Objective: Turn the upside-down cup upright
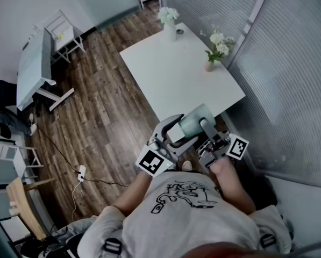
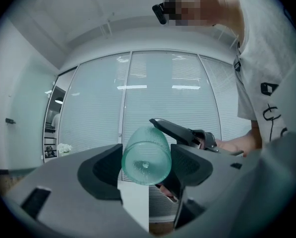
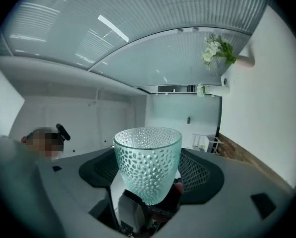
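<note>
My right gripper (image 3: 147, 175) is clamped across the dotted wall of the cup (image 1: 194, 121). The cup hangs on its side in the air, just over the near edge of the table (image 1: 171, 74), and is not yet upright. My left gripper (image 2: 146, 170) has its jaws spread wide around the cup's base, and I judge they are not pressing on it. So one grip carries everything, and my worry is a slip. The wall tapers and looks slick, so rolling the wrist to bring the mouth up could let the cup slide out. At that edge it could land on the wooden floor (image 1: 106, 117) rather than the table. The left jaws could also nudge it when they draw away. There is good room to set it down, since the table's near half is bare. A taller flower vase (image 1: 169, 30) stands at the table's far end and a smaller flower vase (image 1: 210, 64) near its right edge. The glass wall (image 1: 294, 79) runs close along that right side.
</note>
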Demonstrator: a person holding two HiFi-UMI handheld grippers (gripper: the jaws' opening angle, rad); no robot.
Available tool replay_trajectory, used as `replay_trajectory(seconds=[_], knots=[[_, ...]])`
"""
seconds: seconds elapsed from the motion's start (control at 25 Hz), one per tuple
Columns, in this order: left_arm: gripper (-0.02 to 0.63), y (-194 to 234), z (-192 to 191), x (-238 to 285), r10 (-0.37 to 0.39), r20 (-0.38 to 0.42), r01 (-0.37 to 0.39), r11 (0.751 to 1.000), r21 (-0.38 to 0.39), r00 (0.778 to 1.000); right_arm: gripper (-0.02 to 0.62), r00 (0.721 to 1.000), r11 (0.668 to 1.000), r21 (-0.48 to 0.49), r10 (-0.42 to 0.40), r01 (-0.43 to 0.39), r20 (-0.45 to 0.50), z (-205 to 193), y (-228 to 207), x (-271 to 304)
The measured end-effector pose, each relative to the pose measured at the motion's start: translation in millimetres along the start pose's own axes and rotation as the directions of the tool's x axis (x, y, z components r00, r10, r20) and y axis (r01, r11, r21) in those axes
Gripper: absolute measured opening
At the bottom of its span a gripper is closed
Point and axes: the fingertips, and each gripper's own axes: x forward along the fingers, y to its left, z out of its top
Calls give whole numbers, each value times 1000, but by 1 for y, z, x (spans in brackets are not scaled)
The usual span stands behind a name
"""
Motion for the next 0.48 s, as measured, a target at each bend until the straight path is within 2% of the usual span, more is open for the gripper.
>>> replay_trajectory(seconds=[0.2, 0.48], knots=[[296, 2, 2, 0, -7, 7, 7, 1000, 15, 1000, 370, 1000, 998, 63, 13, -14, 11, -4, -5, 2], [296, 3, 1, -1, -13, 12, 12, 1000, 28, 1000, 370, 1000, 998, 66, 21, -22, 12, -4, -5, 2]])
